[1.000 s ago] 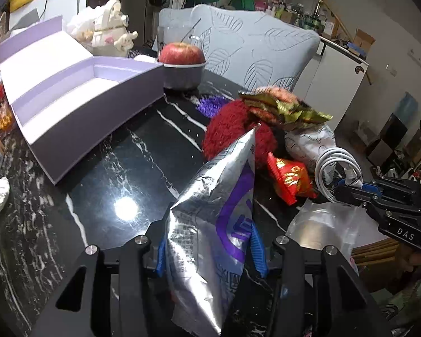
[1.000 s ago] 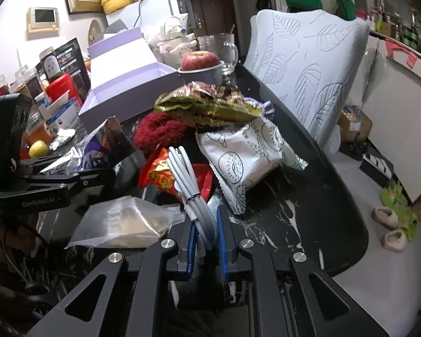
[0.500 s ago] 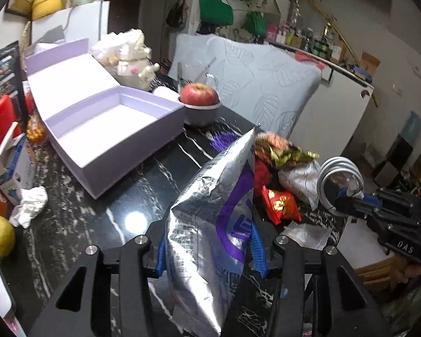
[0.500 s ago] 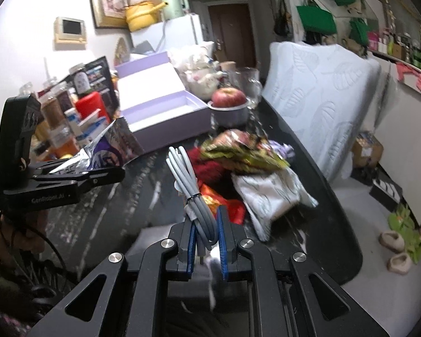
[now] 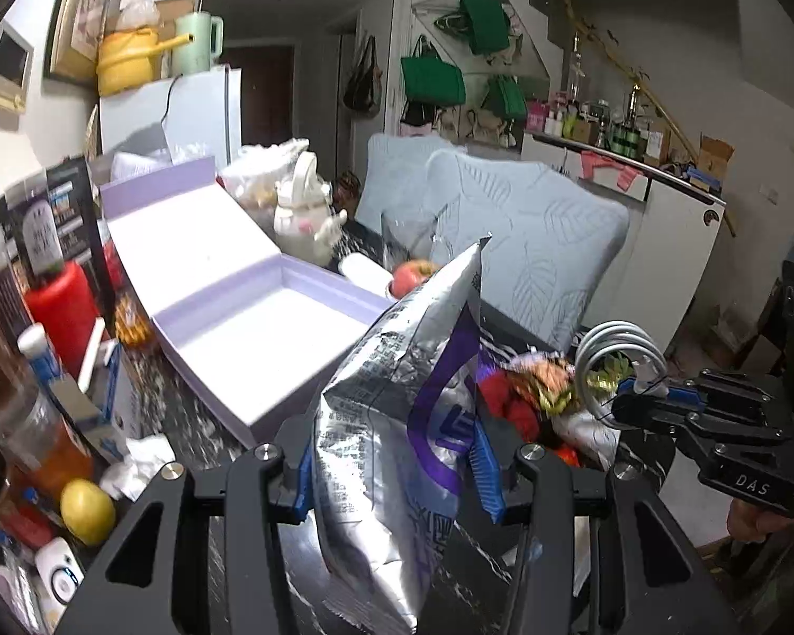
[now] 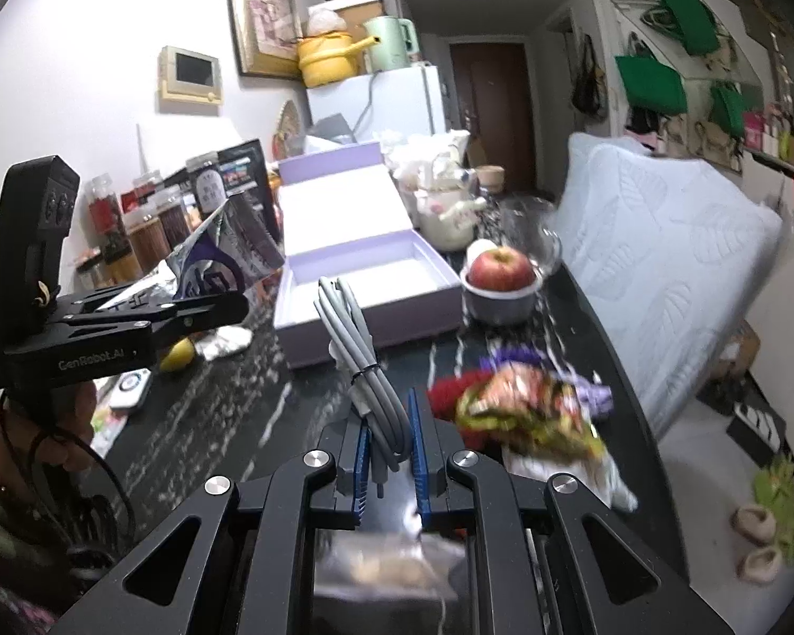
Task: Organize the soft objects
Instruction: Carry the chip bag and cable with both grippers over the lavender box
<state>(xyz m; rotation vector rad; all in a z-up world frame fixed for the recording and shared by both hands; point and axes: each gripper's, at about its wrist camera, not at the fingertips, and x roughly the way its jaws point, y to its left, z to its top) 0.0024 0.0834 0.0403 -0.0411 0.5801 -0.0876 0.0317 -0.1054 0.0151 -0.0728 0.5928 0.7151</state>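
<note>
Two handheld grippers are seen above a cluttered black marble table (image 6: 227, 413), each with something clamped in it. In the lower centre of the left wrist view, the left gripper (image 5: 391, 471) is closed on a silver and purple snack bag (image 5: 397, 423), which stands upright between the blue pads and hides much of the scene behind it. At the lower centre of the right wrist view, the right gripper (image 6: 389, 455) is pinched on a coiled grey cable (image 6: 360, 360), whose loops rise toward the middle of the frame. An open lilac box (image 5: 270, 338), empty and with its lid leaning back, is seen at centre left of the left view and at upper centre of the right view, beside a small bowl holding a red apple (image 6: 500, 270). At centre right of the right view, a pile of soft things is left on the table: a red fluffy item (image 6: 450, 391), a crinkled gold snack packet (image 6: 524, 413) and a pale patterned pouch, all blurred. The step in hand is judged to be the carrying of both items to the box. It would be done well if the bag were lowered flat into one end, so that room is left, and the cable were set down beside it before either grip is released. The apple bowl near the box wall should be cleared.
</note>
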